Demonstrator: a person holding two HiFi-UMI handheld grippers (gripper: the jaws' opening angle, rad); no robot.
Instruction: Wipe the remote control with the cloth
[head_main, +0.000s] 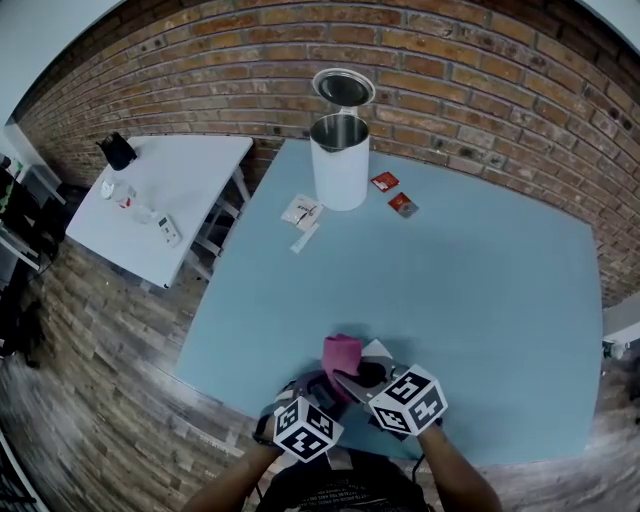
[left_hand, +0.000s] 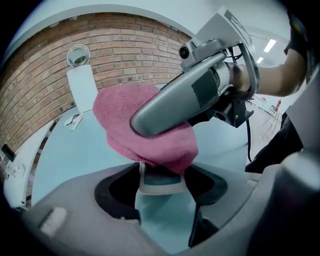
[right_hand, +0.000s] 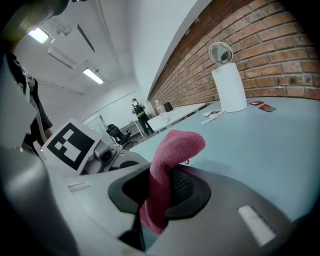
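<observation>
"So, where is the remote control (left_hand: 160, 181) at this moment?"

"Near the six o'clock edge of the table (head_main: 480, 290). The left gripper (left_hand: 162, 175) has its jaws wide apart, yet they close on the two sides of it."

"And the cloth (left_hand: 120, 120)?"

"It is pink and pinched in the nearly closed jaws of the right gripper (right_hand: 164, 187). It lies over the far end of the remote control and touches it."

"Can any writing be read?"

"Not by me. At twelve o'clock stands a white canister (head_main: 339, 165) with its lid raised. The red packets (head_main: 385, 181) at its four o'clock and the white packets (head_main: 302, 212) at its seven o'clock carry print too small to read."
</observation>
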